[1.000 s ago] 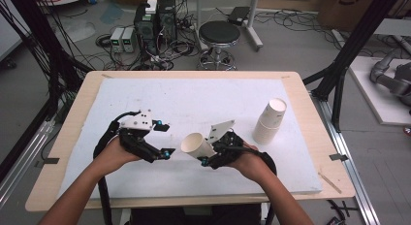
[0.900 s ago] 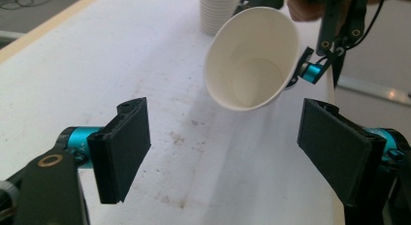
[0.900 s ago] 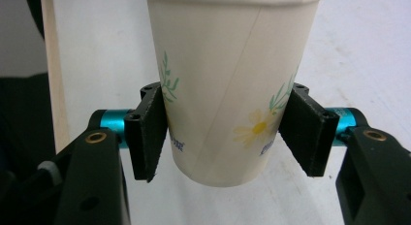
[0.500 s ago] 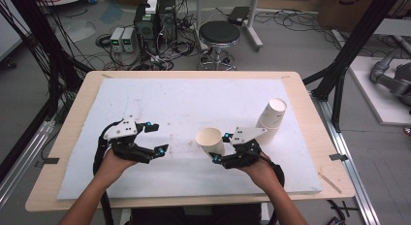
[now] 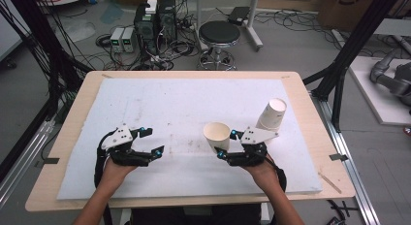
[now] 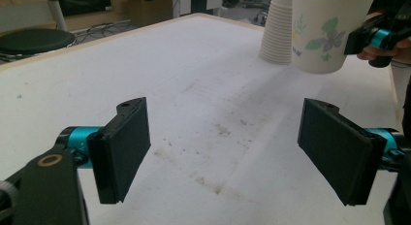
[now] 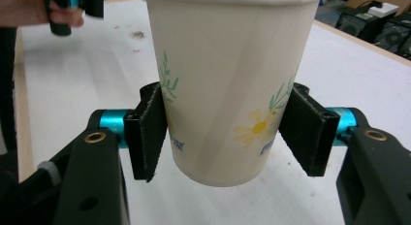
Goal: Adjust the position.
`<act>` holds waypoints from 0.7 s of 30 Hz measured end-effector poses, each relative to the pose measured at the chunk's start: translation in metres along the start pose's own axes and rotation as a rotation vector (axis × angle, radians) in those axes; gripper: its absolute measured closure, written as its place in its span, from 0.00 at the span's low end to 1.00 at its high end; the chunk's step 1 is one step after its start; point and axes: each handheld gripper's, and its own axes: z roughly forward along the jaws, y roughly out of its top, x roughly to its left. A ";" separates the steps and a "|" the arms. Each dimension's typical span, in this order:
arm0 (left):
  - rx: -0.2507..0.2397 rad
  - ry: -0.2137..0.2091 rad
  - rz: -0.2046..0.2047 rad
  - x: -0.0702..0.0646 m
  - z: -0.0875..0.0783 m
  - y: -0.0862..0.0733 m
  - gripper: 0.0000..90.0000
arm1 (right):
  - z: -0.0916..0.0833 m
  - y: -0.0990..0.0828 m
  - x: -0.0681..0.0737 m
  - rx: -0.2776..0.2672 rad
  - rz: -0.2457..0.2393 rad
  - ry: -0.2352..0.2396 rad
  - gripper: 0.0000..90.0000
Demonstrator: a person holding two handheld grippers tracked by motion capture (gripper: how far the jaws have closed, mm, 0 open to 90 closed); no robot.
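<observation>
A white paper cup (image 5: 217,136) with a flower print is held upright, mouth up, a little above the white mat. My right gripper (image 5: 227,143) is shut on the paper cup (image 7: 228,84), its pads pressing the lower wall from both sides. The same cup (image 6: 325,28) hangs at the upper right of the left gripper view. A stack of paper cups (image 5: 271,115) leans on the mat right of it, also seen as the stack (image 6: 277,33). My left gripper (image 5: 152,140) hovers low over the mat at the front left, open with nothing between its pads (image 6: 125,148).
The white mat (image 5: 184,104) covers most of the wooden table (image 5: 310,118). A round black stool (image 5: 219,33), electronics boxes and cables lie on the floor behind the table. Black frame posts stand at both sides.
The right gripper carried the cup to the right and turned it from tilted to upright. The left gripper sank toward the mat and shifted nearer the front edge.
</observation>
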 end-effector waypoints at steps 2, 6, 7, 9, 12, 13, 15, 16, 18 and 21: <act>-0.003 0.005 -0.004 0.001 -0.001 -0.002 0.21 | 0.000 0.000 -0.002 -0.012 0.010 -0.006 0.42; -0.012 0.020 -0.006 0.003 -0.003 -0.004 0.21 | -0.001 0.000 -0.004 -0.035 0.017 -0.025 0.42; -0.015 0.023 -0.008 0.004 -0.003 -0.005 0.21 | -0.002 0.000 -0.005 -0.039 0.019 -0.023 0.42; -0.014 0.024 -0.011 0.005 -0.002 -0.006 0.21 | -0.003 0.000 -0.004 -0.043 0.026 -0.028 0.42; -0.011 0.024 -0.010 0.005 -0.002 -0.006 0.21 | -0.004 -0.001 -0.006 -0.048 0.027 -0.038 0.42; -0.012 0.027 -0.008 0.005 -0.002 -0.006 0.21 | -0.004 -0.002 -0.006 -0.046 0.031 -0.044 0.42; -0.013 0.029 -0.007 0.005 -0.003 -0.006 0.21 | -0.004 -0.002 -0.007 -0.044 0.035 -0.051 0.42; -0.013 0.031 -0.006 0.005 -0.003 -0.006 0.21 | -0.004 -0.003 -0.008 -0.043 0.034 -0.053 0.42; -0.016 0.030 -0.008 0.005 -0.003 -0.006 0.21 | -0.004 -0.004 -0.009 -0.046 0.043 -0.062 0.42; -0.020 0.030 -0.007 0.006 -0.002 -0.005 0.21 | -0.003 -0.003 -0.010 -0.043 0.038 -0.076 0.42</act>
